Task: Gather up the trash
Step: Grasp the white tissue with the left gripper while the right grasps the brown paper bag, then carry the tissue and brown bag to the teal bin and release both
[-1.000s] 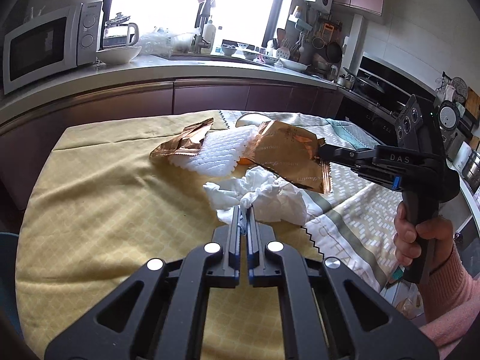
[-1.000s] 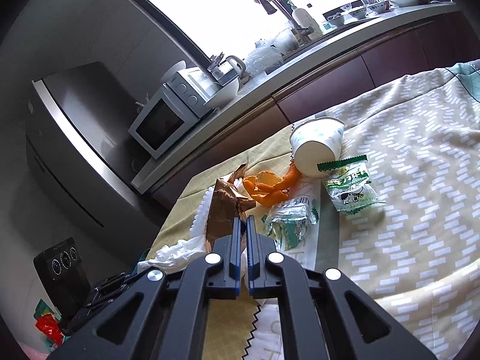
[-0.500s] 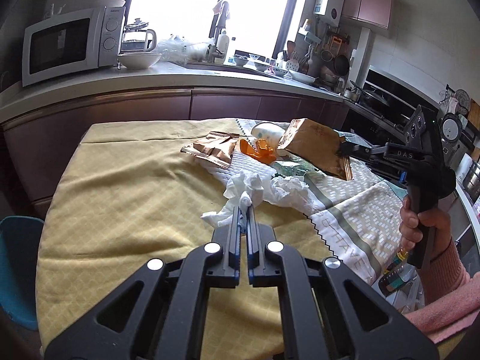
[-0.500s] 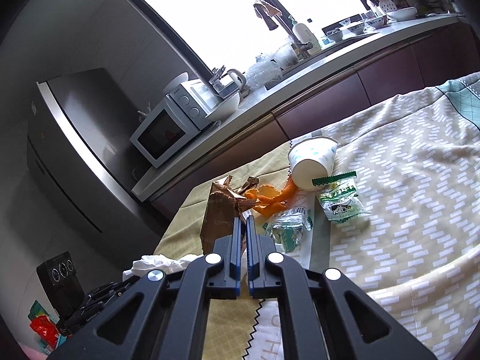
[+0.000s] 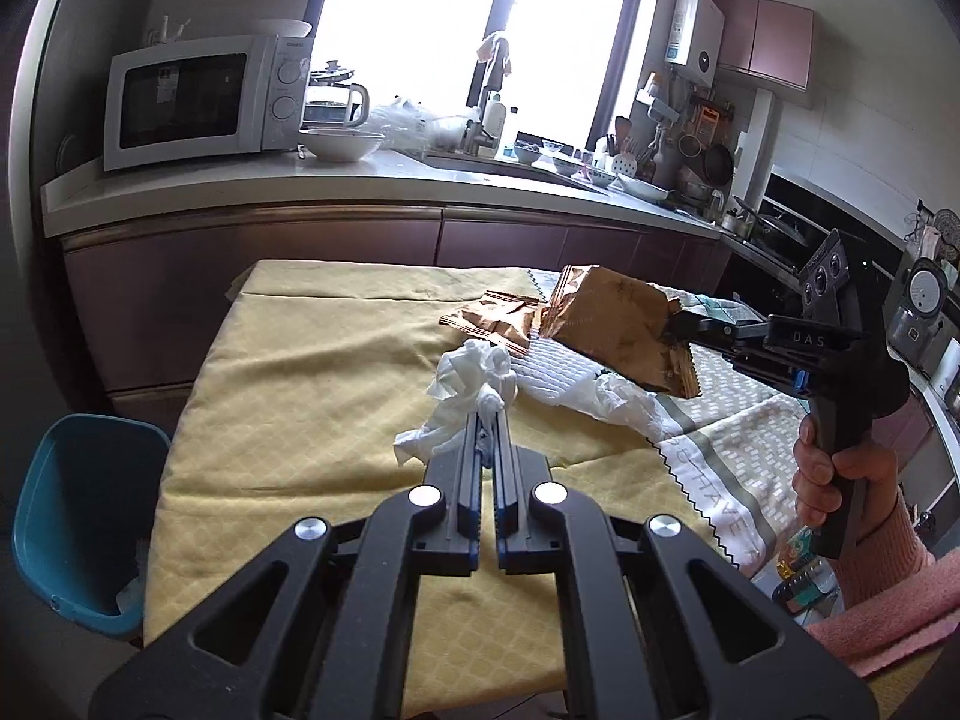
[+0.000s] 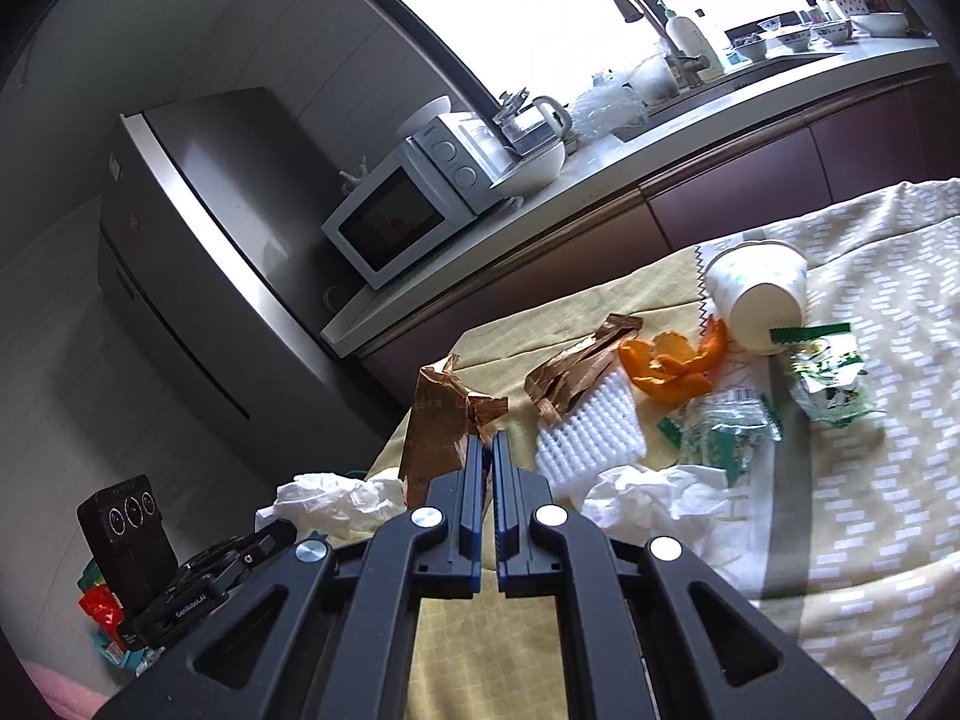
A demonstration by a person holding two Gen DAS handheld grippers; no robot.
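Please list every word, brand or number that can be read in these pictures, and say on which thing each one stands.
"DAS": on the right gripper.
"GenRoboAI": on the left gripper's body, right wrist view.
"TTHAVE A", partly cut: on the tablecloth border.
Microwave brand: too small to read.
Brown bag print: too faint.
Green wrappers: print blurred.

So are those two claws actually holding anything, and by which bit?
Yes. The left gripper pinches a crumpled tissue by its lower fold; the right gripper holds a brown bag by a crumpled edge.
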